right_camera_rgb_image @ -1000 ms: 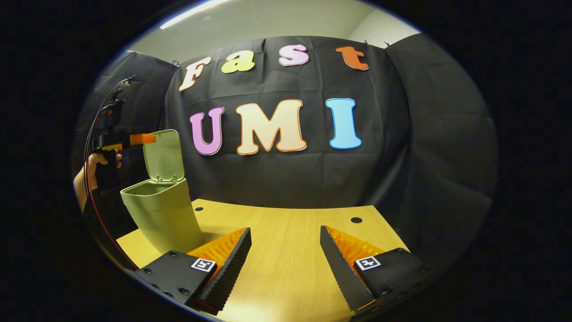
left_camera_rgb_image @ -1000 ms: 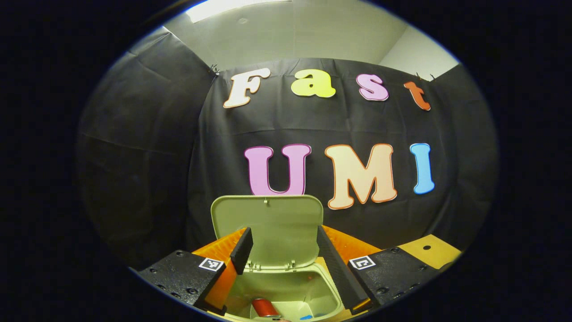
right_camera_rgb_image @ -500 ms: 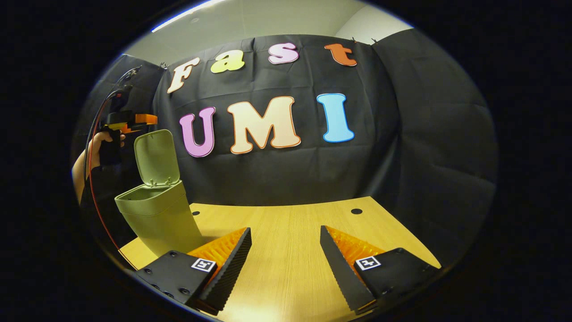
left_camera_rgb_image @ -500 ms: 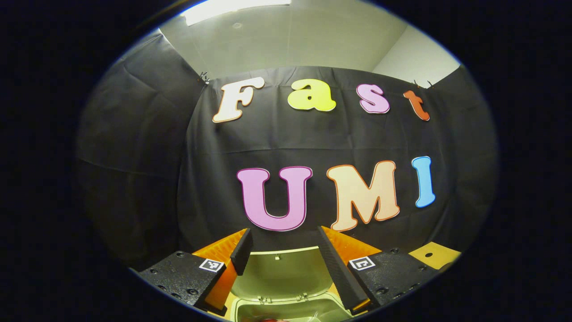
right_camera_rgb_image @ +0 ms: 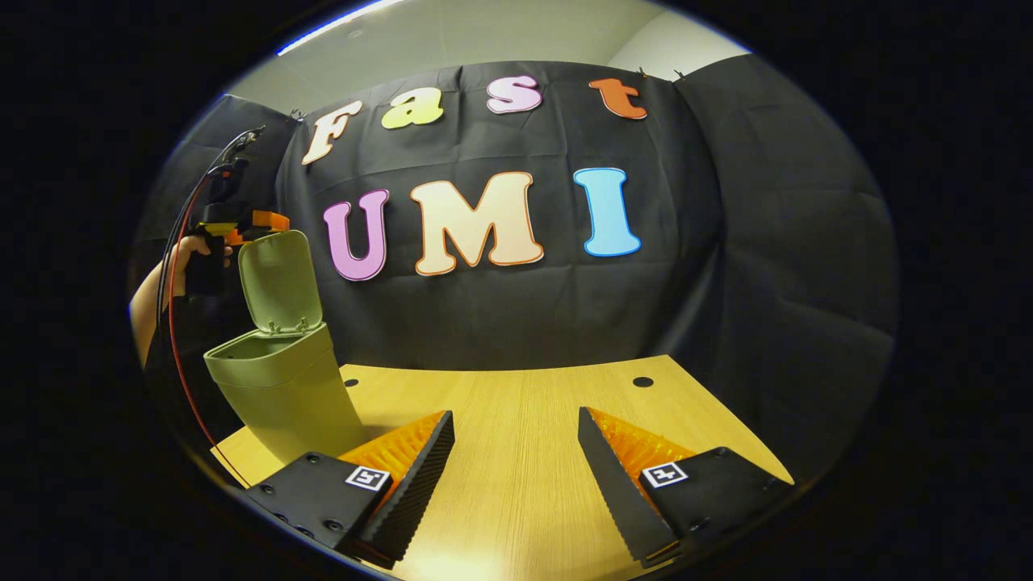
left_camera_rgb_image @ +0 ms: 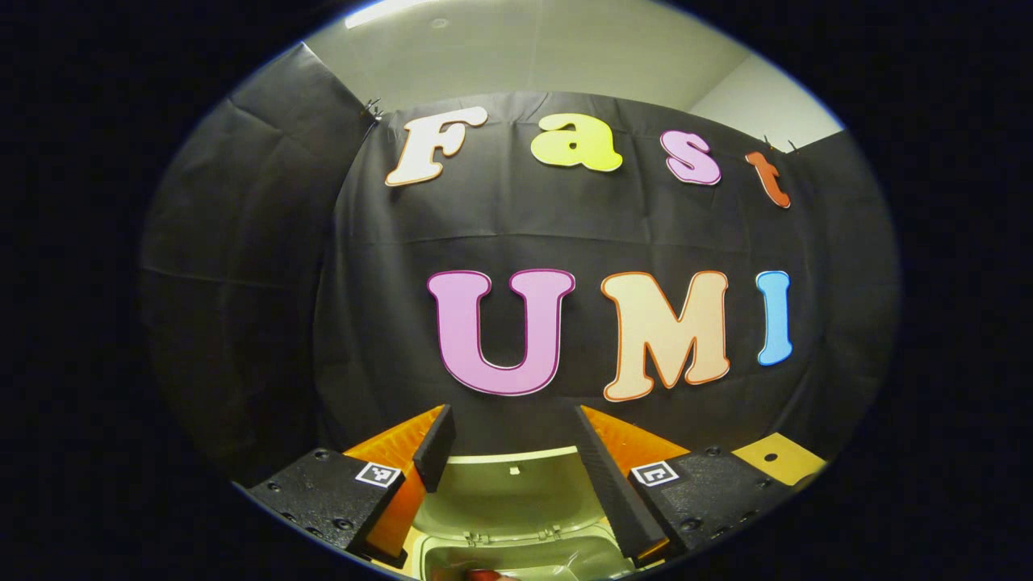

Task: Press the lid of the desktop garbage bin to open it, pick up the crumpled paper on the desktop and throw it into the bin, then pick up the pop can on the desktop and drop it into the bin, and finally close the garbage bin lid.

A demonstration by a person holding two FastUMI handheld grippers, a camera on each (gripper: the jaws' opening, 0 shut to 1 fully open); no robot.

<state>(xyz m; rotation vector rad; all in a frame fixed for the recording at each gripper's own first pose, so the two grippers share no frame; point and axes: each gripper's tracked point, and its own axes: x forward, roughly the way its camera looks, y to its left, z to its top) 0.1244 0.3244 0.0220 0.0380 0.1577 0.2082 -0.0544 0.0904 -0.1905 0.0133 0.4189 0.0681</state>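
Lid state: lid (right_camera_rgb_image: 277, 278) is standing open and nearly upright on its hinge at the back rim of the bin (right_camera_rgb_image: 278, 391); closing it looks like the step left.
Bin location: sitting at the desk's (right_camera_rgb_image: 516, 436) left edge, toward the near-left corner, as the right gripper view has it.
Key relation: left gripper (right_camera_rgb_image: 257, 222) is hovering just above and behind the lid's top edge, touching or barely clear, can't tell which. Lid is lying just below and ahead of the left gripper's own fingers in the left gripper view, where the lid (left_camera_rgb_image: 507, 488) is showing its inner face toward the camera.
Lid axis: long side is running up from hinge to free edge; a push on the top edge, forward and down over the opening, should swing it shut.
Nearer hand: left, by a wide margin. Right gripper (right_camera_rgb_image: 516, 452) is idling over the desk's near edge, well apart from the bin.
Left gripper state: left gripper (left_camera_rgb_image: 512, 448) fingers are standing apart, nothing between them.
Right gripper state: fingers apart, holding nothing.
Can and paper: red sliver at the bottom of the left gripper view is probably the pop can (left_camera_rgb_image: 483, 574) inside the bin; paper can't be made out.
View difference: right gripper view is giving the side profile of lid tilt and the holding hand (right_camera_rgb_image: 190, 262); left gripper view is giving the look into the bin mouth.
Risk: light bin may be tipping or sliding if pushed sideways.
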